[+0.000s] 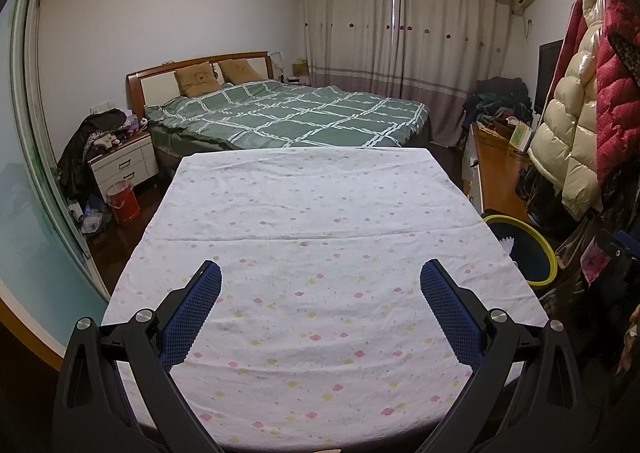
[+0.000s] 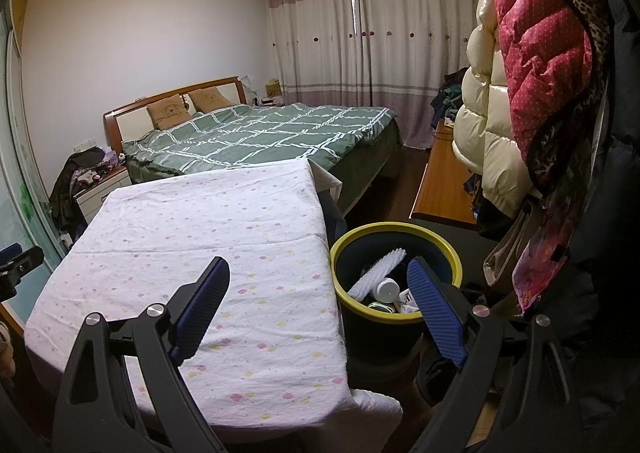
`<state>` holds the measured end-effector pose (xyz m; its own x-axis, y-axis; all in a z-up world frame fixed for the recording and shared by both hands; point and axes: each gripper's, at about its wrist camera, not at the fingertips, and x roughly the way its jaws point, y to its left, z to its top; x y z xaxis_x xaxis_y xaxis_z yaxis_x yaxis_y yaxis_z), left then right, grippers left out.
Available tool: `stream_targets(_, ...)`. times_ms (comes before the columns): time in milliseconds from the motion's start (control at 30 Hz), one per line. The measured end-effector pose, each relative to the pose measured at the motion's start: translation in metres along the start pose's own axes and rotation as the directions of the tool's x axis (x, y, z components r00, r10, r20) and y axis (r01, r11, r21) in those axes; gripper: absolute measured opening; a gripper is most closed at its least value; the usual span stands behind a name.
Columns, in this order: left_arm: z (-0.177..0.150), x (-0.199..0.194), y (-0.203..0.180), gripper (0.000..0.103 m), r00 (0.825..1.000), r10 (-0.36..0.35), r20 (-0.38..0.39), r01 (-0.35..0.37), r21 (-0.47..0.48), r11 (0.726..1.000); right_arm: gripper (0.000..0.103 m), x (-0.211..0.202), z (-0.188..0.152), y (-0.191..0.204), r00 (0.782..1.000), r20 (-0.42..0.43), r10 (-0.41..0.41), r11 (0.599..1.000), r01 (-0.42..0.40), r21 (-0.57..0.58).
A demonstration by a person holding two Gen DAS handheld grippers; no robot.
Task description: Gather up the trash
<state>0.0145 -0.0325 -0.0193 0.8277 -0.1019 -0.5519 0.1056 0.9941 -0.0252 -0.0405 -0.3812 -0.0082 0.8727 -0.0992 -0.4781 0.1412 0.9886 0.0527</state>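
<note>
The left gripper (image 1: 320, 281) hangs above the near half of the cloth-covered counter (image 1: 320, 197), its blue fingers (image 1: 200, 305) spread wide with nothing between them. The right gripper (image 2: 318, 277) is likewise released and empty, one finger over the counter's right edge, the other over the bin (image 2: 400, 231) at about 2 o'clock from that edge.

The trash (image 2: 380, 281) already lies inside the yellow-rimmed bin: a white ribbed piece, a small white bottle and a few bits under them. On the flowered cloth I see nothing left to pick up, so the collecting looks finished or nearly so.

If anything remains, it would be out of these views. A sound next move would be to sweep both cameras along the counter's edges and the floor beside the bin before calling it done, keeping the fingers apart and clear of the cloth so it does not snag or drag.

Beyond the counter, at 12 o'clock, stands the bed (image 1: 296, 113) with a green checked cover. Puffy coats (image 2: 520, 93) hang close at 3 o'clock, crowding the bin's side and apt to brush the right gripper. A nightstand (image 1: 124, 165) and red bucket (image 1: 123, 201) sit at 9 o'clock.
</note>
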Motion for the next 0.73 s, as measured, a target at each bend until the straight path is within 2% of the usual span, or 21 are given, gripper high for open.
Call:
stream_targets(233, 0.002, 0.006, 0.004, 0.098, 1.0, -0.024, -0.007, 0.024, -0.017, 1.0, 0.086, 0.002, -0.001, -0.001, 1.0, -0.007, 0.002, 1.0, -0.002, -0.002)
stream_targets(433, 0.007, 0.021, 0.01, 0.098, 1.0, 0.003, -0.027, -0.004, -0.008, 1.0, 0.086, 0.015, 0.002, 0.005, 1.0, -0.026, 0.012, 1.0, -0.012, -0.019)
stream_targets(567, 0.015, 0.05, 0.02, 0.098, 0.998, 0.022, -0.067, -0.023, -0.013, 1.0, 0.091, 0.05, 0.015, 0.014, 0.994, -0.075, 0.075, 0.997, -0.076, -0.013)
stream_targets(700, 0.027, 0.102, 0.041, 0.098, 0.992, 0.05, -0.12, -0.052, -0.012, 0.999, 0.092, 0.116, 0.027, 0.036, 0.975, -0.178, 0.135, 0.99, -0.139, -0.006)
stream_targets(733, 0.031, 0.118, 0.047, 0.098, 0.989, 0.06, -0.133, -0.062, -0.012, 0.998, 0.092, 0.116, 0.027, 0.036, 0.975, -0.178, 0.135, 0.99, -0.139, -0.006)
